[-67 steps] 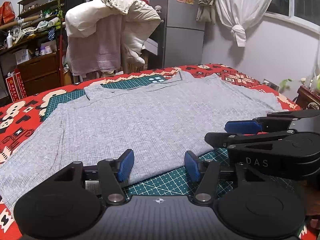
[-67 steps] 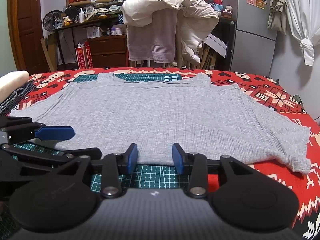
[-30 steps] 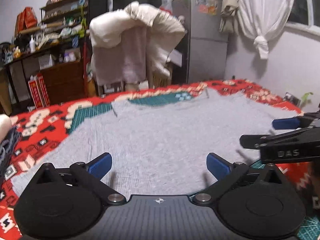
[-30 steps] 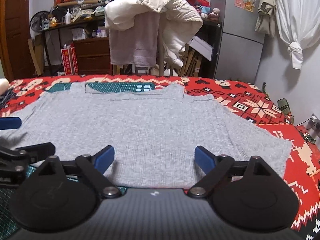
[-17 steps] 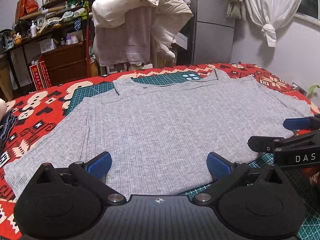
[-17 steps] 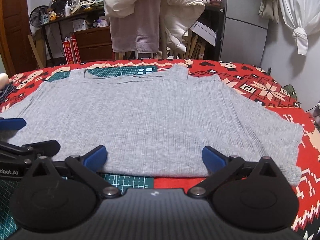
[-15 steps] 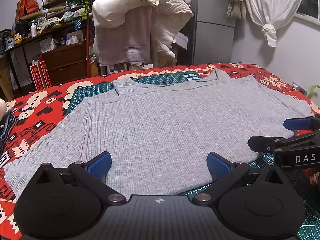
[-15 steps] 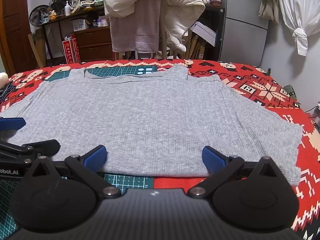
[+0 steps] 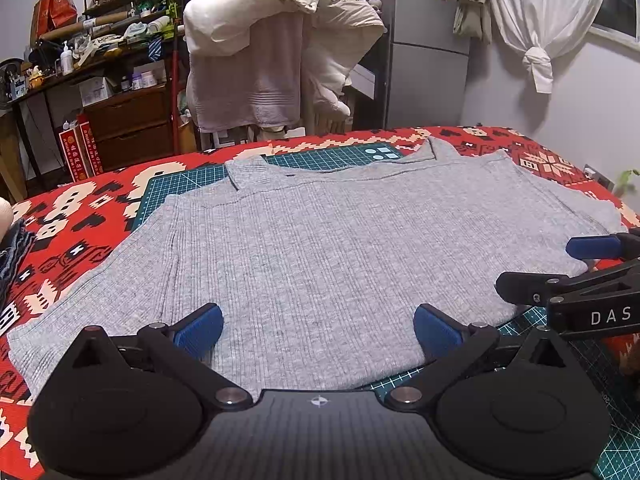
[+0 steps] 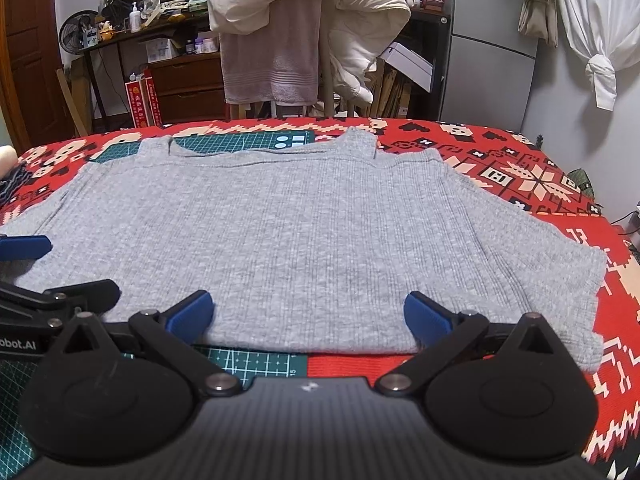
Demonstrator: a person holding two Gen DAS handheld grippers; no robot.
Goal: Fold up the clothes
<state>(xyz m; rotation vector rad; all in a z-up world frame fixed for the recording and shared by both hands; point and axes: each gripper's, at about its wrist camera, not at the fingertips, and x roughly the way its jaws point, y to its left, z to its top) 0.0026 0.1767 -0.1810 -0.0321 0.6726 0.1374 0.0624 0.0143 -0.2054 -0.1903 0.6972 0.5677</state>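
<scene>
A grey ribbed knit top (image 9: 320,248) (image 10: 304,232) lies flat and spread out, collar at the far side, hem toward me. My left gripper (image 9: 318,330) stands open over the near hem, its blue pads wide apart above the fabric, holding nothing. My right gripper (image 10: 306,318) is likewise open at the hem further right, with nothing between its pads. Each gripper shows in the other's view: the right one (image 9: 576,268) at the right edge, the left one (image 10: 52,272) at the left edge.
The top rests on a green cutting mat (image 9: 332,158) over a red patterned cloth (image 10: 520,172). Dark folded fabric (image 9: 12,252) lies at the far left. Behind stand a chair draped with a towel and white bedding (image 9: 260,60), cluttered shelves and a fridge.
Both grippers opened wide from nearly shut about two seconds ago. They drew back slightly to the hem and have held still for the last half second.
</scene>
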